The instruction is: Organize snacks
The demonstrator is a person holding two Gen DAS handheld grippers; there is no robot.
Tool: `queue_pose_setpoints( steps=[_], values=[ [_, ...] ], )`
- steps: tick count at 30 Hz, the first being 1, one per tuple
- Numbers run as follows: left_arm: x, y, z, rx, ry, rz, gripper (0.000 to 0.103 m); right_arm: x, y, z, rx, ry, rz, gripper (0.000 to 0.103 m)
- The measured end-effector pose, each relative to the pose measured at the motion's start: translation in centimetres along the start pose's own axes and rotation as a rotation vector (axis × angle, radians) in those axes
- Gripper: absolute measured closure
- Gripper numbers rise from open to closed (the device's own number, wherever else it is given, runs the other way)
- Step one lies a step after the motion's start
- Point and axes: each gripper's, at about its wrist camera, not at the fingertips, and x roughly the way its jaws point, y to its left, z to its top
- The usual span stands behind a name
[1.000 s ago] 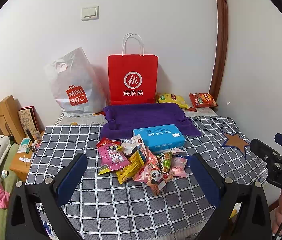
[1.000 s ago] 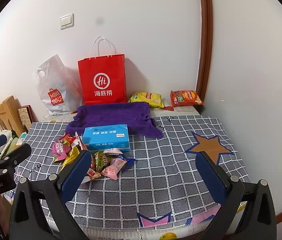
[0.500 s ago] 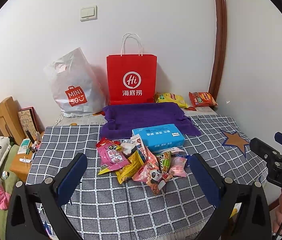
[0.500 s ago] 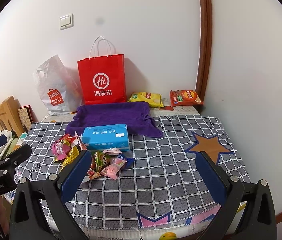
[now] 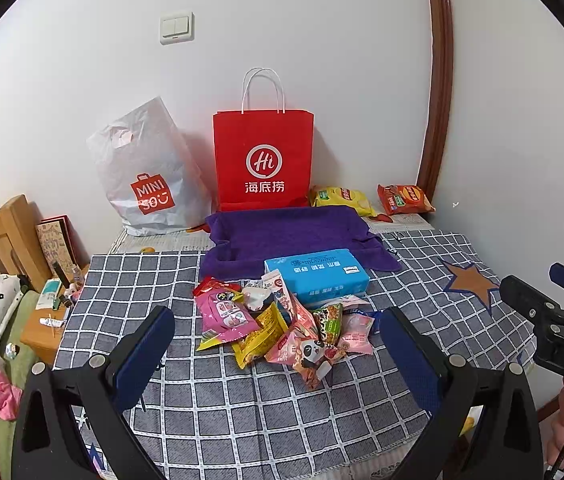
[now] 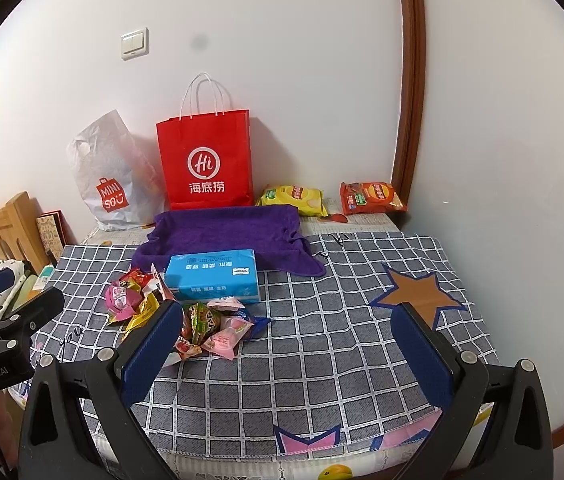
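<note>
Checked tablecloth (image 5: 242,420) — red paper bag (image 5: 264,160) at the wall, purple towel (image 5: 293,236), blue tissue pack (image 5: 317,274), then the snack pile (image 5: 282,324) loose mid-table, unsorted. Left gripper (image 5: 278,354) and right gripper (image 6: 287,350) — fingers spread wide, holding nothing; sorting apparently not yet begun.

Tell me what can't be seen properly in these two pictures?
- Inside of the red bag and the white bag: both views, hidden by their own sides.
- Lower packets in the snack pile: left view, covered by those on top; right view, partly behind a finger.
- Print on the blue box: both views, too small.
- Table front edge: cut off behind both grippers.
</note>
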Motion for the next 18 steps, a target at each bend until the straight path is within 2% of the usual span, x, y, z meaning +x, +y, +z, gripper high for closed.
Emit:
queue_pose_setpoints(
  steps=[18],
  values=[
    [-0.03,-0.09,0.01,0.002,-0.001,0.000,0.000,-0.04,0.18,-0.17,-0.006,0.002,0.005,0.000]
  ],
)
